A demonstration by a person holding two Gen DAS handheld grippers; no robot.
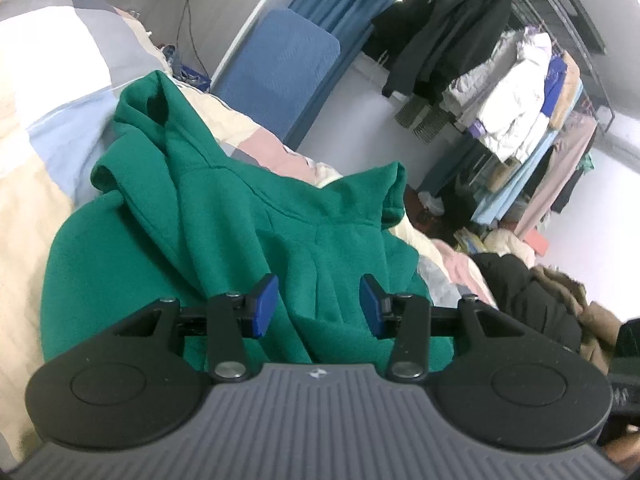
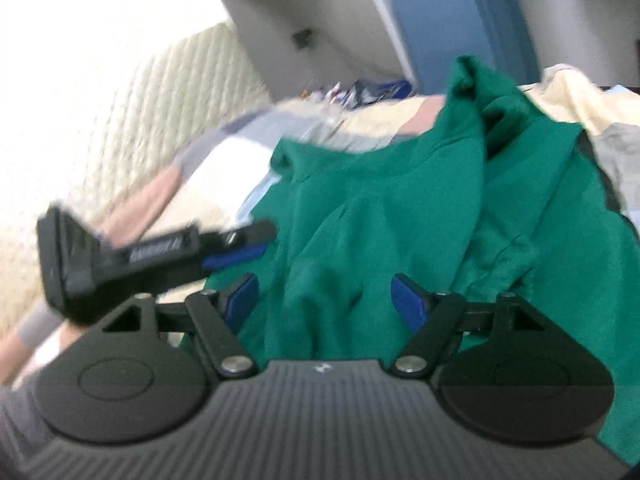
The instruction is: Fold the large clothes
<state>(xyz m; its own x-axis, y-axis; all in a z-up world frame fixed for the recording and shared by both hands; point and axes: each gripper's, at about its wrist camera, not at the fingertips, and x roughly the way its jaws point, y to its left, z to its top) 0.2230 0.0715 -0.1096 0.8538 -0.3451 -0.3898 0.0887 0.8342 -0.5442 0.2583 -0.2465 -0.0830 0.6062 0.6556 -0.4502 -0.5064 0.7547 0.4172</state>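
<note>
Green fleece hoodie (image 1: 248, 232) lies rumpled on a bed covered by a pastel patchwork quilt (image 1: 60, 80); hood end points away from the camera, body bunched in folds. Left gripper (image 1: 318, 306) hovers just over the hoodie's near part, blue-padded fingers (image 1: 264, 306) spread apart, nothing between them, only green fabric below. Right wrist view is motion-blurred. Right gripper (image 2: 324, 302) also sits over the hoodie (image 2: 400, 220), blue fingers (image 2: 408, 300) wide apart, gripping nothing. In that view the left gripper (image 2: 240, 248) shows at the hoodie's left edge, seen side-on, held in a person's hand; contact with the cloth cannot be told through the blur. Beyond the hoodie's hood: a blue upholstered chair back (image 1: 280, 68) against a grey wall. To the hoodie's right: a clothes rack with hanging black, white and blue garments (image 1: 500, 92), and a black coat with a brown fur trim (image 1: 552, 304) lying just beside the hoodie's near right edge.
</note>
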